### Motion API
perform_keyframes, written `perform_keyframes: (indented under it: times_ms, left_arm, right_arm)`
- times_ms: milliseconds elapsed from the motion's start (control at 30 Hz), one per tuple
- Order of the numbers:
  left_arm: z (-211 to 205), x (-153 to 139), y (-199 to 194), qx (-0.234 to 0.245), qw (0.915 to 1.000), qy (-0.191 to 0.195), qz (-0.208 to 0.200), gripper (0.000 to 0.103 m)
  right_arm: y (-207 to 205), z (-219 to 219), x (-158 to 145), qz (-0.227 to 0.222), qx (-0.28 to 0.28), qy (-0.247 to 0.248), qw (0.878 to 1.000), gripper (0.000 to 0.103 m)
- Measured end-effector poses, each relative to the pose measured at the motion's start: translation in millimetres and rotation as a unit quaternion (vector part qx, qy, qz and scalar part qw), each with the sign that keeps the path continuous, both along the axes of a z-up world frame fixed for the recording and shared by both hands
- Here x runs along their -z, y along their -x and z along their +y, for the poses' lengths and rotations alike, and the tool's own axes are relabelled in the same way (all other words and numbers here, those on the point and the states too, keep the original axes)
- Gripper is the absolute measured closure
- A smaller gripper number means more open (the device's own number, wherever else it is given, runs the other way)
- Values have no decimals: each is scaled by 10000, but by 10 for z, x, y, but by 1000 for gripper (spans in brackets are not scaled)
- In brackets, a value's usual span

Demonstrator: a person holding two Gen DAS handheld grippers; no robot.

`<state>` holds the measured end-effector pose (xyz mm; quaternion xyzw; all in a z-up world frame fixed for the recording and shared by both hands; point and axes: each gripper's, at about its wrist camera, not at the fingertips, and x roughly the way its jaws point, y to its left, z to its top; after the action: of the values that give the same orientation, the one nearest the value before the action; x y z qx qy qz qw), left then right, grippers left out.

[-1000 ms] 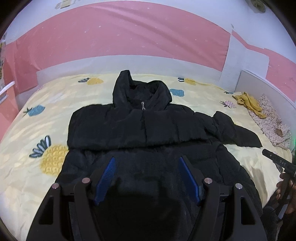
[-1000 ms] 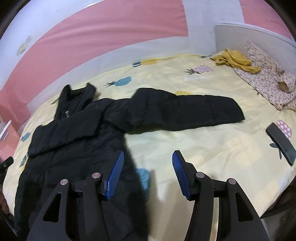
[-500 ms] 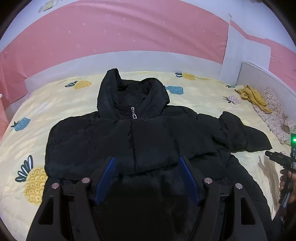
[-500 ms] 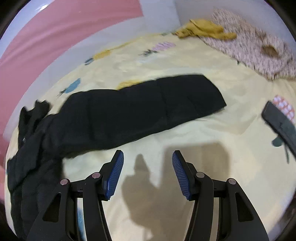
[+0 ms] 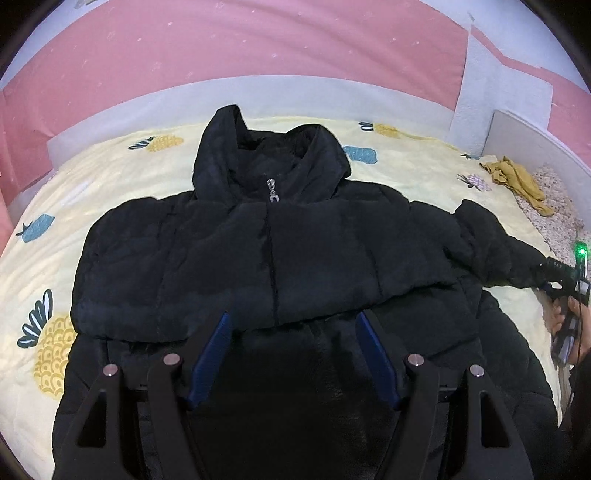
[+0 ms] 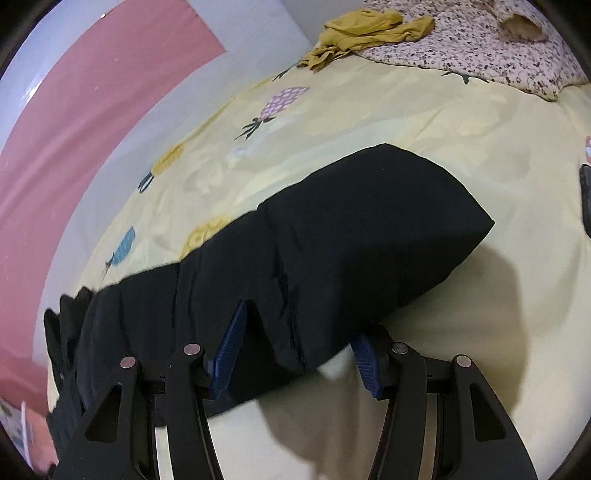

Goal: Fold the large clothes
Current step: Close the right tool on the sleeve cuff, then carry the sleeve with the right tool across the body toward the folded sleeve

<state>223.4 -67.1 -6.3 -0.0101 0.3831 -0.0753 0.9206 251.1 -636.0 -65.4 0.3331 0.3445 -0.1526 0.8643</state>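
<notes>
A black puffer jacket lies face up on the yellow pineapple sheet, collar and zip pull at the far end. My left gripper hovers open over the jacket's lower front, with nothing seen pinched between its blue pads. The jacket's right sleeve stretches out across the sheet. My right gripper straddles the near edge of that sleeve. Its jaws are closing, with fabric between them and a gap still showing at the right pad. In the left wrist view the right gripper sits at the sleeve's end.
A mustard-yellow garment and a floral quilt lie at the bed's far right corner. A dark flat object rests on the sheet at the right edge. A white bed frame and a pink wall border the bed.
My right gripper has swung over and down to the outstretched sleeve, which now lies between its narrowing jaws. My left gripper has moved forward and lower over the jacket.
</notes>
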Motion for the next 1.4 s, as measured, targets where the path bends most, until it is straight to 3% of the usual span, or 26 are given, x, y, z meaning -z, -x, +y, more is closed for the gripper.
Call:
perform_keyframes:
  times_ms: [33,67,167,433,633,800,1000,1233,1367,1400]
  left_arm:
    - [17,11,4,-22,10000,-4,22,31]
    - [35,15,8,-38,10000,-4,31,31]
    - [112,-5,24,-106,9999,1,8,31]
    - [391,-142,64,-424,9989,142,-166,31]
    - [589,-321,137,-586,9972,296,-365,31]
    - [751,-444,199,-678,9956,393,-506,31]
    - [993,-467,280,-821,9935,558,-558,31]
    - [1308,-382,343,-1051,9908,661,-529,31]
    - [1462,-317,359,-1170,9894,716,-470,31]
    - [1488,-305,361,-1180,9893,720,-457,31]
  right_arm:
    - [-17,-6,-7,23,31,22,10000,64]
    - [-34,-17,-17,64,54,27,10000,83]
    - [17,21,-150,-36,9,129,9999,92]
    - [222,569,-1169,-1002,-628,755,9901,95]
    - [317,1374,-2035,-1794,-1535,1015,9664,95]
    - [265,2133,-2361,-2019,-2388,1116,9433,95]
    - [2,2956,-2267,-1820,-3156,1174,9238,95]
    - [-489,3841,-1482,-1126,-4010,960,9041,92]
    - [-693,4207,-989,-665,-4408,780,8917,78]
    - [-740,4266,-897,-555,-4494,717,8887,70]
